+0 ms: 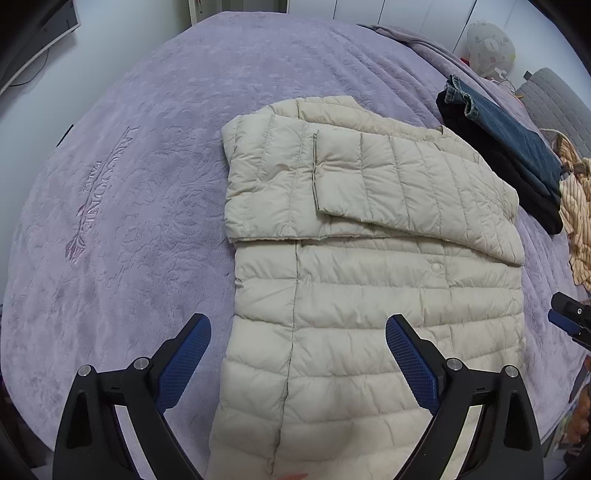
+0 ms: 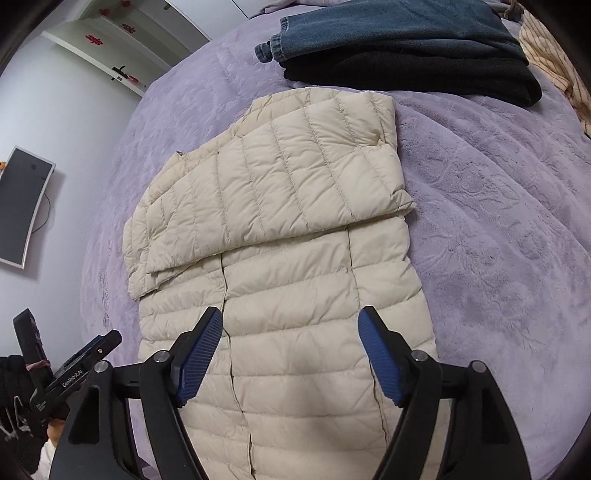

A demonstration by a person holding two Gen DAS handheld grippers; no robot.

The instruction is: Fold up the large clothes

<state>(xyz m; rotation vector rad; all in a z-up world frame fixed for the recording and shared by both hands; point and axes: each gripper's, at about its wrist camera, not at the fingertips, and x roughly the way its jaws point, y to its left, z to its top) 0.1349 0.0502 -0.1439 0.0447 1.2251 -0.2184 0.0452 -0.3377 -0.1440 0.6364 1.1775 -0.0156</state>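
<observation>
One cream quilted jacket (image 1: 369,295) lies flat on the purple bedspread (image 1: 147,184), both sleeves folded across its chest; embroidered lettering on the spread is too warped to read surely. Both claws hang released above the jacket's lower half, the left claw (image 1: 298,354) and right claw (image 2: 291,350) gripping nothing, the left one's body marked "GenRobot.AI". Beyond lie one folded jeans (image 2: 388,26) on one black garment (image 2: 424,77).
</observation>
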